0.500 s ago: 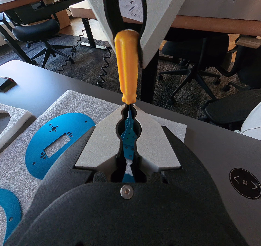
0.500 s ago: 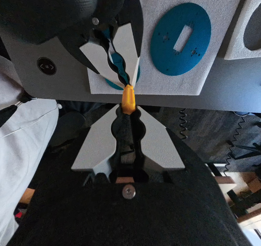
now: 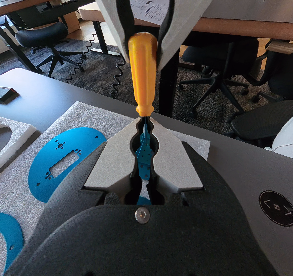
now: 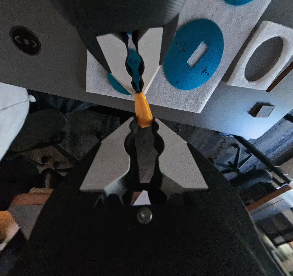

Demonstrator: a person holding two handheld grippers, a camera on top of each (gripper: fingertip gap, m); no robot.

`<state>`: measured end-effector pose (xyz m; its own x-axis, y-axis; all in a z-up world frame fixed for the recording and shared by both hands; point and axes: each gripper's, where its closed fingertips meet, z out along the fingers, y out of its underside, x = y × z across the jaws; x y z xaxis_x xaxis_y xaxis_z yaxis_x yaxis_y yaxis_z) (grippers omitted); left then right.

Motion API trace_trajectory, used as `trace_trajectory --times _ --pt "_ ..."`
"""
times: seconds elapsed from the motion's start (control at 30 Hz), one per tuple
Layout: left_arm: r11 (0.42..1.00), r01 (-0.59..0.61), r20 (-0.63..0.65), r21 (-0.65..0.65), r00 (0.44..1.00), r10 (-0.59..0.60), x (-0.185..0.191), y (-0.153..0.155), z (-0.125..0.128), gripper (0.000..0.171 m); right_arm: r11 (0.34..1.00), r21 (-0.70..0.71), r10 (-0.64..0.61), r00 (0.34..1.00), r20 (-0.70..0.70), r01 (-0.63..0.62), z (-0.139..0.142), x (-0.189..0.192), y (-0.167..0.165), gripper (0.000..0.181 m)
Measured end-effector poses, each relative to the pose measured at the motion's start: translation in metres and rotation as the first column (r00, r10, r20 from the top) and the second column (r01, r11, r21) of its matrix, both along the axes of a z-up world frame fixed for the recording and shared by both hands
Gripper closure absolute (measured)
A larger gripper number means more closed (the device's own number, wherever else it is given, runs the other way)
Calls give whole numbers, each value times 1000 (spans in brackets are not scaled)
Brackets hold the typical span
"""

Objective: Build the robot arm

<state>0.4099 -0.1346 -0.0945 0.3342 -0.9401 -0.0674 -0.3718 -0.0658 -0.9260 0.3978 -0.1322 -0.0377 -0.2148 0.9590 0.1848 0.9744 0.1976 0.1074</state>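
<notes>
Now closer: screwdriver (image 3: 143, 76), bracket (image 3: 144, 157).

Grey table (image 3: 52, 97), white foam sheet (image 3: 88, 119), foam block (image 3: 14, 135)

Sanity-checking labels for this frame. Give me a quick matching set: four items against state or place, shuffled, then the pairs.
Column 1:
1. screwdriver
2. small blue bracket
3. blue oval plate
4. black disc

Column 2:
A. lying flat on the white foam sheet
B. gripped by its orange handle in the right tool
C. set in the grey tabletop
D. clamped in the left tool

Pairs: 1-B, 2-D, 3-A, 4-C
</notes>
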Motion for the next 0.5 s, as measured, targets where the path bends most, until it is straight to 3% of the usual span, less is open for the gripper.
trace_trajectory --times 0.07,0.13,0.23,0.33,0.37,0.43,0.5 --pt "1000 1 1 -2 1000 -1 0 0 0 169 986 -37 -164 986 -16 163 0 0 -2 163" --pt "1000 0 3 -4 1000 0 -2 0 0 169 984 -69 -166 985 -37 164 -1 -5 -4 164" --pt "1000 0 2 -2 1000 0 -2 0 0 169 997 -47 52 998 -27 -53 -1 -7 -8 151" --pt "1000 6 0 -1 1000 -6 -1 -1 0 169 966 64 252 968 17 -252 0 -5 -1 164" --pt "1000 8 -1 -2 1000 -8 -1 -1 0 169 963 72 259 966 17 -260 -1 -5 -1 164" --pt "1000 11 0 -2 1000 -11 0 -2 0 169 988 54 143 989 31 -144 0 -1 -2 164" --pt "1000 6 -3 4 1000 -6 0 -1 0 169 998 12 -60 998 22 60 0 2 -1 164"
